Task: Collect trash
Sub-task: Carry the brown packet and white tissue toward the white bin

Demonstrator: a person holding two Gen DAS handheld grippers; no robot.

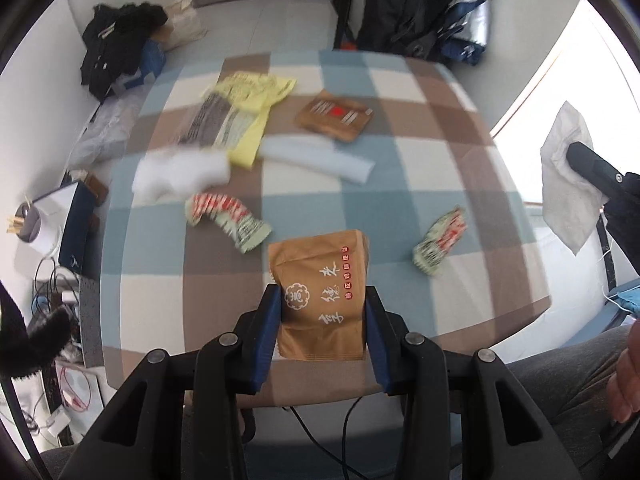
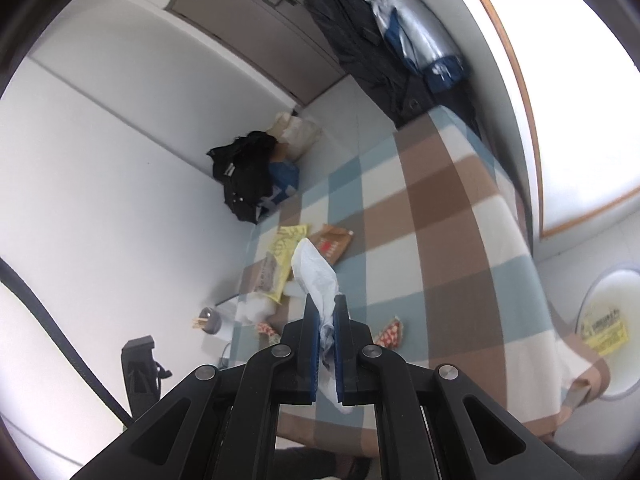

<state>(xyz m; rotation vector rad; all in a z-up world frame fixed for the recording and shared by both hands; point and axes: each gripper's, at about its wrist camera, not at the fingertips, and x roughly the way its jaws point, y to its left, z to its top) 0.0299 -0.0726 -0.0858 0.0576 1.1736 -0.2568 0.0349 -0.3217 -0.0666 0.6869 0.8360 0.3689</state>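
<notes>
Both hands are full right now. The left gripper (image 1: 324, 300) has its fingers clamped on the sides of a brown snack packet (image 1: 320, 280), held over the near edge of the table (image 1: 440, 160). The right gripper (image 2: 325, 320) is pinched shut on a crumpled white tissue (image 2: 314, 272). Both look super light. The packet is crinkly and probably a bit slippery, so gripping across its flat middle seems safest. The tissue is soft, grab it anywhere.

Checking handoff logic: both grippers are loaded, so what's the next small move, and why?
Probably carry both loads to a bin, though none is clearly in view. The left gripper clamps the brown packet; the right gripper is shut on the white tissue. Neither can take the wrappers left on the checked cloth.
</notes>
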